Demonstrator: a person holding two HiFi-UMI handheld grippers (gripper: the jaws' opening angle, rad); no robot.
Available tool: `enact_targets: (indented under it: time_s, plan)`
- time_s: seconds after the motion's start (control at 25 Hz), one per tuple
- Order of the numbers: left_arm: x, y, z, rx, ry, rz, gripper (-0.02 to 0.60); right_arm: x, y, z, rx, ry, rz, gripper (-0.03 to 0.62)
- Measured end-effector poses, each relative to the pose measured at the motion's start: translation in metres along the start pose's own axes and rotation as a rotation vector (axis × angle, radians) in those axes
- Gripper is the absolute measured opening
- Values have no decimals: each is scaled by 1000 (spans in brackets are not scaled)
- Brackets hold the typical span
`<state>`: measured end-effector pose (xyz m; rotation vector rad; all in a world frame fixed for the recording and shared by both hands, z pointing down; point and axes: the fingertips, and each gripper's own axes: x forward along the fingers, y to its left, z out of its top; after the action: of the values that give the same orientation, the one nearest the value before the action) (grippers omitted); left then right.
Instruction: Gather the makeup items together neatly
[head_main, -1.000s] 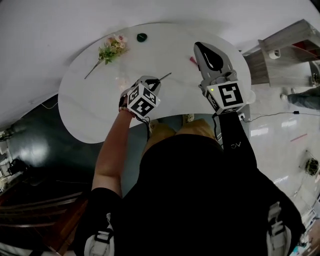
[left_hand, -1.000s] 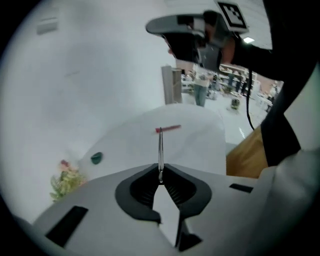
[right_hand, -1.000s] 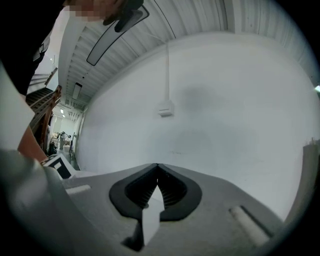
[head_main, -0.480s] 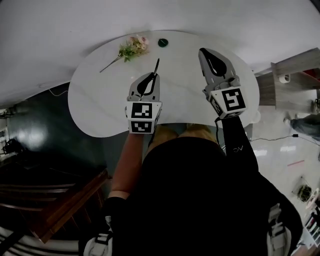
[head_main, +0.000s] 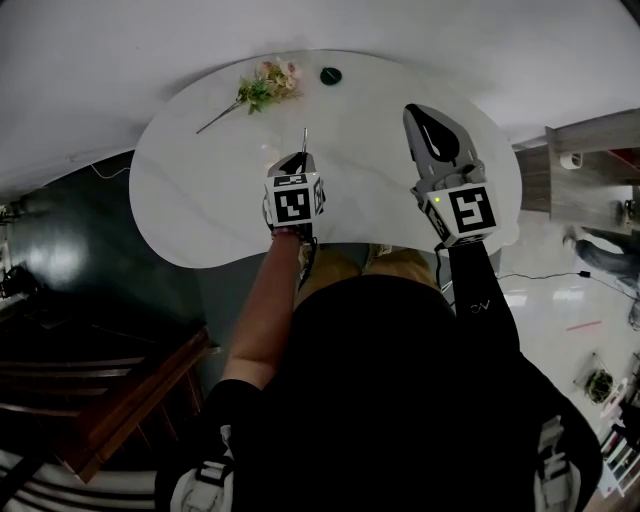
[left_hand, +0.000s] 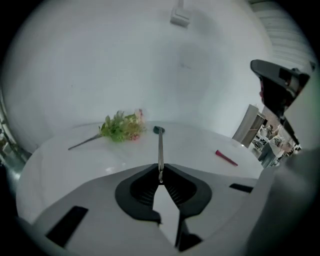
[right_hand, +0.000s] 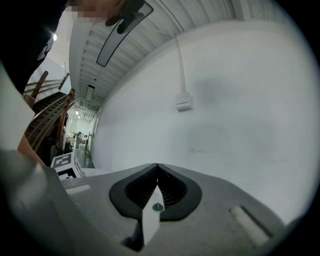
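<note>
From the head view we see a white, rounded table (head_main: 200, 190) with our two tongs above its near side. The left gripper (head_main: 303, 156) points down and away, towards the far edge. The right gripper (head_main: 411, 108) is held level over the right part of the tabletop.

The left gripper view shows that gripper's (left_hand: 160, 169) jaws nipped narrow on a thin silver-grey makeup stick (left_hand: 160, 150), which juts straight ahead from their tips. In the head view this stick (head_main: 305, 140) is only a fine line past the jaw tips, above the middle of the table.

The left gripper view also shows a slim pink makeup stick (left_hand: 226, 157) lying on the table's (left_hand: 75, 155) right side, well apart from the held one. We cannot find it in the head view.

A small dark green round disc (head_main: 331, 75) lies near the far edge. Just left of it lies an artificial flower sprig with green leaves and pale pink blooms (head_main: 262, 88), also seen from the left gripper (left_hand: 120, 127). In that view the held stick's far end overlaps a dark patch, and we cannot tell tip from disc.

The right gripper view shows that gripper's (right_hand: 157, 166) jaws pressed together with nothing between them. They face a plain white wall (right_hand: 225, 100) bearing a small white box on a cable (right_hand: 183, 102). Off the table we see a dark wooden staircase (head_main: 130, 400) to the left and a grey shelf unit (head_main: 590, 170) to the right.
</note>
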<state>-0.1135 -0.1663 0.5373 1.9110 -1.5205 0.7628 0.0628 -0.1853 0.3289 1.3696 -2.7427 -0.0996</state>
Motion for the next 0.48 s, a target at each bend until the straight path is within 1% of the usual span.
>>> enact_targets:
  time_s: [0.2, 0.28, 0.36, 0.48]
  plan:
    - [42, 6, -39, -134, 150, -8, 34, -4, -2, -8, -11, 41, -5, 5]
    - [53, 5, -53, -185, 198, -6, 34, -7, -4, -9, -8, 45, -17, 5]
    - [59, 8, -62, -197, 228, 25, 34, -8, -6, -10, -11, 49, -21, 5]
    - [62, 13, -65, -167, 240, 64, 34, -8, -6, -12, -18, 57, -14, 5]
